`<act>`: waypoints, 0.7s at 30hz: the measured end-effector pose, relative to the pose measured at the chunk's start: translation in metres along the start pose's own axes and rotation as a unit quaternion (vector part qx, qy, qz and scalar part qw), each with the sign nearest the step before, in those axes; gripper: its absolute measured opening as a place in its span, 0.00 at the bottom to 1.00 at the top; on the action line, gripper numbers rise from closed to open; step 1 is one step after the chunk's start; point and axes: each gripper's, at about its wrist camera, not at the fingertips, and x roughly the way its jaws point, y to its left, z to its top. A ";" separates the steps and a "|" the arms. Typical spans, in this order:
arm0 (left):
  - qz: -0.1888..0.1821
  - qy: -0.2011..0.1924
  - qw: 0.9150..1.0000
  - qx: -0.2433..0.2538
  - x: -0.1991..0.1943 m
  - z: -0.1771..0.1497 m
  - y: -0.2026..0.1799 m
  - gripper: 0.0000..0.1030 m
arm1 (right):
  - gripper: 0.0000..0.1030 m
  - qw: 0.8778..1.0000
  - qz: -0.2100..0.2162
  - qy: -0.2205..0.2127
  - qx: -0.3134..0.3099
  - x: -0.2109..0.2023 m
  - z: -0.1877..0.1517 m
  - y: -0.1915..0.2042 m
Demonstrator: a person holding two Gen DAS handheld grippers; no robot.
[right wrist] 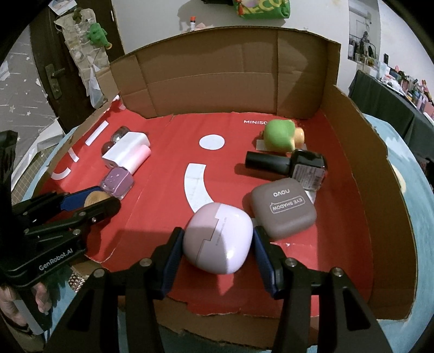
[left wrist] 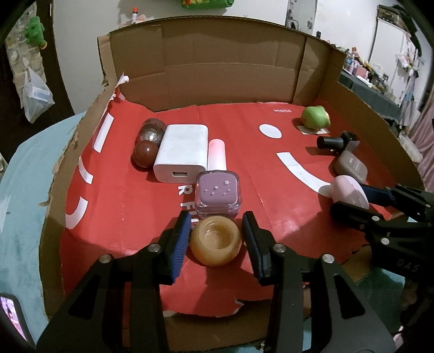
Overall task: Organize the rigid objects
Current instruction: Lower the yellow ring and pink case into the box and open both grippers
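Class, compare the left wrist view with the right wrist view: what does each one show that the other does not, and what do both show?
Only the left wrist view shows the charger's USB port and the hollow top of the amber ring between the left gripper fingers. Only the right wrist view shows the "EYE SHADOW" lettering on the brown case and the seam of the pink earbud case between the right gripper fingers. Both show the red mat, cardboard box, purple bottle and green toy.

A white wall [right wrist: 306,16] stands at the far side. Far left is a dark door [right wrist: 43,81] with a green plush [right wrist: 97,33] and a plastic bag [left wrist: 36,93] hanging by it. Far right, a dark-covered table [right wrist: 385,100] holds clutter.
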 end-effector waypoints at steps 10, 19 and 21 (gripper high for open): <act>0.009 -0.006 1.000 0.004 -0.007 -0.002 -0.003 0.68 | 0.57 1.000 0.005 -0.004 0.005 -0.005 -0.001 -0.002; 0.022 -0.027 0.999 0.008 -0.020 -0.003 -0.007 0.86 | 0.68 1.000 0.013 -0.022 0.006 -0.019 -0.004 0.000; 0.018 -0.033 0.999 0.007 -0.025 -0.002 -0.007 0.88 | 0.71 0.999 0.015 -0.029 0.006 -0.023 -0.004 0.001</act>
